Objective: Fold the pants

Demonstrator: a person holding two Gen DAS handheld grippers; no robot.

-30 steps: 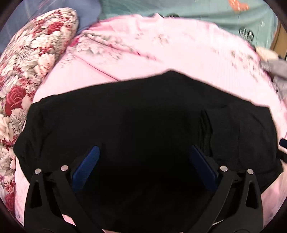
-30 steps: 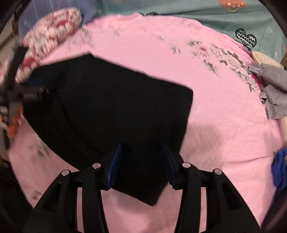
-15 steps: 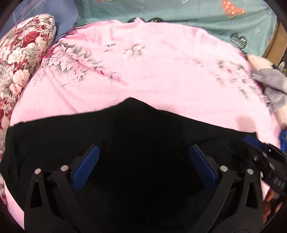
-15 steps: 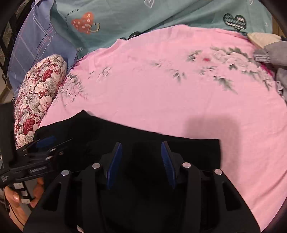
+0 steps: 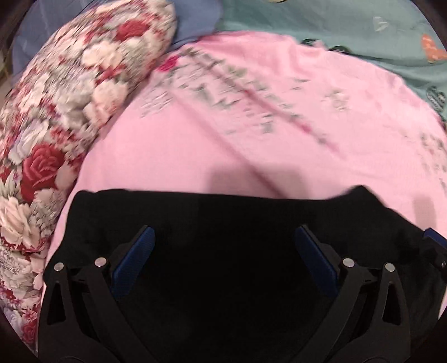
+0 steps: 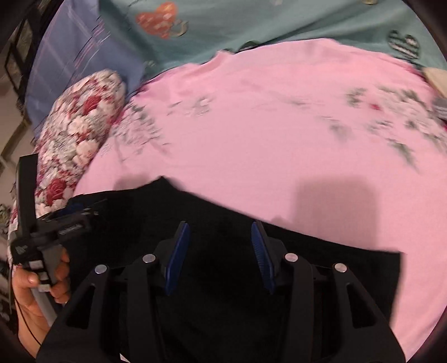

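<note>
The black pants (image 5: pixel 223 217) lie flat on the pink floral sheet (image 5: pixel 251 125), across the bottom of both views. My left gripper (image 5: pixel 225 237) hovers over their near part, jaws wide apart, only flat cloth beneath. At the right edge of that view a blue tip of the right gripper (image 5: pixel 433 236) shows over the pants' right end. In the right wrist view the right gripper (image 6: pixel 220 231) stands about half open above the pants (image 6: pixel 321 265), with nothing pinched between its pads. A hand (image 6: pixel 36 287) holds the left gripper (image 6: pixel 78 212) over the pants' left end.
A rose-patterned pillow (image 5: pixel 69 117) lies along the left side of the sheet. Behind it are a blue checked cloth (image 6: pixel 64 64) and a teal blanket with hearts (image 6: pixel 251 19). The pictures are motion-blurred.
Both views swung across the bed. The pants' far edge sank lower in each frame, and the pillow came back large in the left view. Neither gripper's jaws changed width.
</note>
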